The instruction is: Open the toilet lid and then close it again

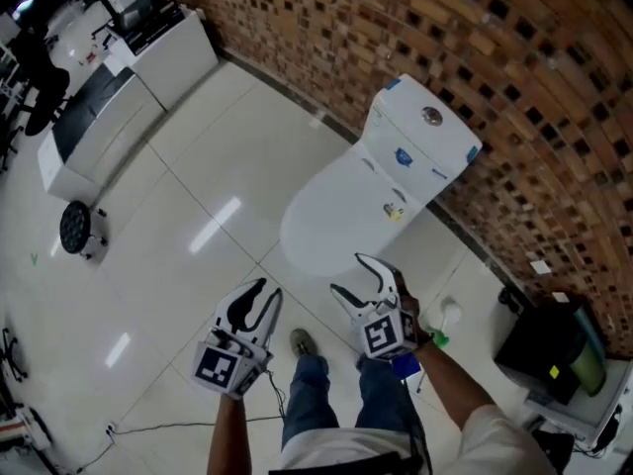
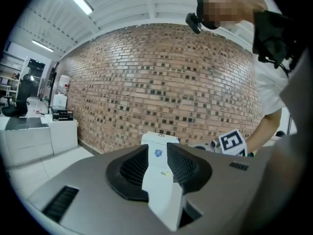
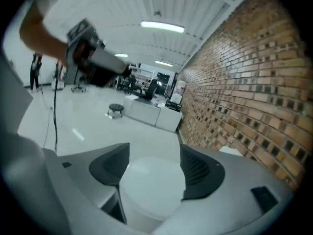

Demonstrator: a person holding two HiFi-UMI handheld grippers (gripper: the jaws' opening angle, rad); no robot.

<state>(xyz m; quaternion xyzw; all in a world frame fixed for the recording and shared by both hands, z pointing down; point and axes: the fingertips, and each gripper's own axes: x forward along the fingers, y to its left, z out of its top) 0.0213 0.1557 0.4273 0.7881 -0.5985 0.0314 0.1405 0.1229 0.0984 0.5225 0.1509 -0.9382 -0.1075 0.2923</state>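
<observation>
The white toilet (image 1: 336, 216) stands against the brick wall with its lid (image 3: 154, 185) down and its tank (image 1: 420, 132) behind. Both grippers hover in the air in front of the bowl, touching nothing. My left gripper (image 1: 269, 290) is left of the bowl's front, its jaws a narrow gap apart and empty; in the left gripper view (image 2: 157, 153) the tank (image 2: 159, 141) shows through that gap. My right gripper (image 1: 348, 273) hangs just before the bowl's front rim with jaws spread wide and empty; in the right gripper view (image 3: 154, 155) the lid lies below them.
A brick wall (image 1: 514, 77) runs behind the toilet. White cabinets (image 1: 129, 87) and a round black stool (image 1: 74, 228) stand far left. A black bin (image 1: 544, 349) sits right of the toilet, a small white bottle (image 1: 447, 317) near it. A cable (image 1: 158, 426) lies on the tiled floor.
</observation>
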